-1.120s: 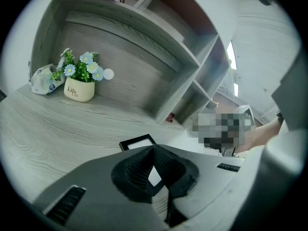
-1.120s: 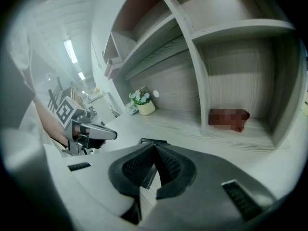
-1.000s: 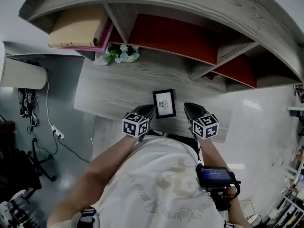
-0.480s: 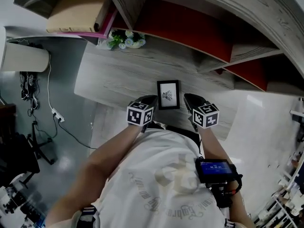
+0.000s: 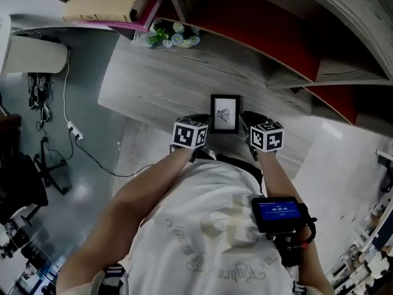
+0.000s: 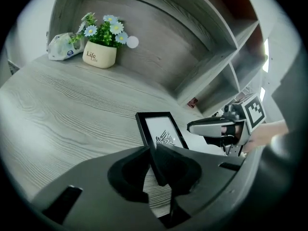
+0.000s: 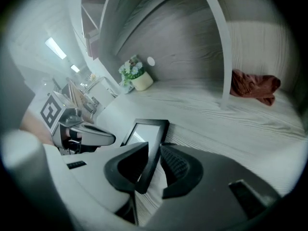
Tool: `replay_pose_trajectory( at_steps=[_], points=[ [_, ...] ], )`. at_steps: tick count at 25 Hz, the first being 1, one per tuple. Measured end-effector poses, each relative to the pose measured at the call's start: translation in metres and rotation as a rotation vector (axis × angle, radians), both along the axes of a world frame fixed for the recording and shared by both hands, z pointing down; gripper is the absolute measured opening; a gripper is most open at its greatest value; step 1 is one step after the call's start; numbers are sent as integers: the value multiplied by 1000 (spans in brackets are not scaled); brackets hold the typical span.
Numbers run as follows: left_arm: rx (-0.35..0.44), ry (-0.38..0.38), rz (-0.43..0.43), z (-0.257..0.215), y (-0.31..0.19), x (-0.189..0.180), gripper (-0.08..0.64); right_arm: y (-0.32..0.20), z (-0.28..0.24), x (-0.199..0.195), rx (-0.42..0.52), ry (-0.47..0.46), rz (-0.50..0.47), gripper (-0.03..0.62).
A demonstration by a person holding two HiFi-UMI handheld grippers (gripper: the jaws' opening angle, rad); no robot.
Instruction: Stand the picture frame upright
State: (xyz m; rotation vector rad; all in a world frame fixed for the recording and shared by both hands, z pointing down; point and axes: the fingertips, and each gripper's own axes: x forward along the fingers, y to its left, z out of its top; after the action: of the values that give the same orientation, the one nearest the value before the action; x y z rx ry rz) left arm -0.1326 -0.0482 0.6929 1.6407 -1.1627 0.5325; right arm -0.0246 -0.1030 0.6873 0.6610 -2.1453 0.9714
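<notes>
A black picture frame (image 5: 225, 113) with a white print lies on the grey wood desk (image 5: 159, 85), near its front edge. My left gripper (image 5: 206, 121) is at the frame's left side and my right gripper (image 5: 245, 120) at its right side. In the left gripper view the frame's (image 6: 161, 131) left edge runs into the gap of the left gripper (image 6: 153, 154). In the right gripper view the frame's (image 7: 144, 131) right edge runs between the jaws of the right gripper (image 7: 154, 161). Both pairs of jaws have just been opening and stand apart around those edges, not visibly pressing on them.
A potted flower plant (image 5: 173, 34) stands at the desk's back left, with a tissue pack (image 6: 61, 46) beside it. A red cloth (image 7: 255, 88) lies in a shelf bay behind an upright divider (image 7: 222, 66). A box (image 5: 104, 2) sits on the upper shelf. Cables trail on the floor (image 5: 72, 129) to the left.
Both grippers have moved forward and down from the frame's near end and now flank its sides. The frame lies where it was on the desk.
</notes>
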Motion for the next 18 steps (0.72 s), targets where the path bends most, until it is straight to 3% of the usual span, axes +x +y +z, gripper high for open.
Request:
replay_pose_trajectory(
  at_steps=[3, 5, 7, 10, 12, 18],
  points=[
    [-36, -8, -3, 5, 2, 2, 55, 1, 8, -1, -60, 6, 27, 98],
    [-58, -7, 0, 8, 1, 5, 129, -1, 11, -3, -91, 8, 46, 98],
    [-74, -11, 7, 11, -1, 8, 147, -3, 15, -6, -119, 15, 49, 133],
    [-91, -35, 12, 14, -4, 11, 148, -4, 19, -11, -151, 28, 42, 137],
    [-113, -50, 5, 18, -4, 11, 189, -4, 22, -13, -172, 32, 46, 137],
    [-147, -87, -3, 25, -6, 15, 189, -3, 30, -16, -173, 94, 19, 137]
  ],
)
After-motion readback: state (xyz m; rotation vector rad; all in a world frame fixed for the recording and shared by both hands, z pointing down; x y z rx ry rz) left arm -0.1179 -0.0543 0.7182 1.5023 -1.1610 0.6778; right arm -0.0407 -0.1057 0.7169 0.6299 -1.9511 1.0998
